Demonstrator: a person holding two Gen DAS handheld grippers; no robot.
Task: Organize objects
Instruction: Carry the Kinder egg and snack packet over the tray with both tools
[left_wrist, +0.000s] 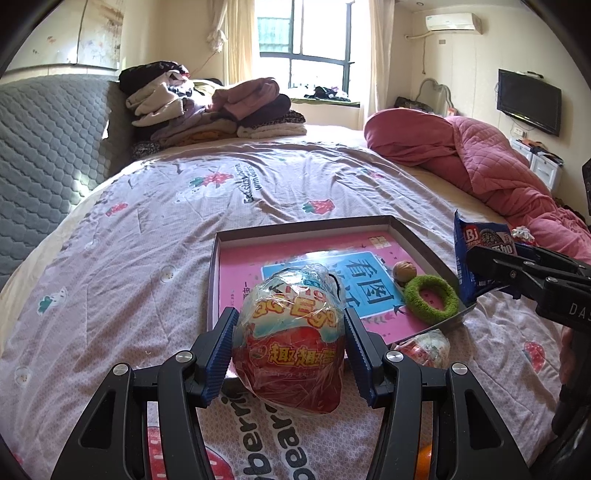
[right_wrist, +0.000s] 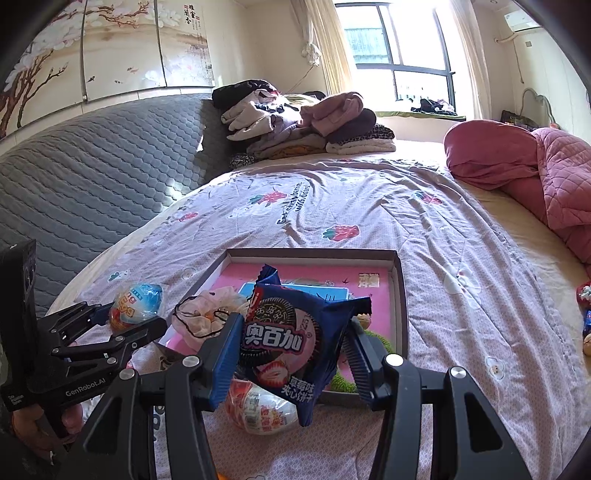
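My left gripper (left_wrist: 290, 345) is closed on the wrapped toy egg (left_wrist: 291, 332) and holds it raised at the near edge of the shallow box (left_wrist: 417, 240) on the bed (left_wrist: 147, 221). My right gripper (right_wrist: 291, 354) squeezes the blue biscuit packet (right_wrist: 295, 339) upright over the same box, beside the left one.

Each gripper, left (left_wrist: 290, 354) and right (right_wrist: 291, 358), has a matte black frame with triangular cut-outs, round silver pivot screws, and two fingers faced with ribbed blue pads (left_wrist: 221, 350). The left unit's body carries white "GenRobot.AI" lettering. A bare-skinned hand (right_wrist: 35, 424) shows beneath it.
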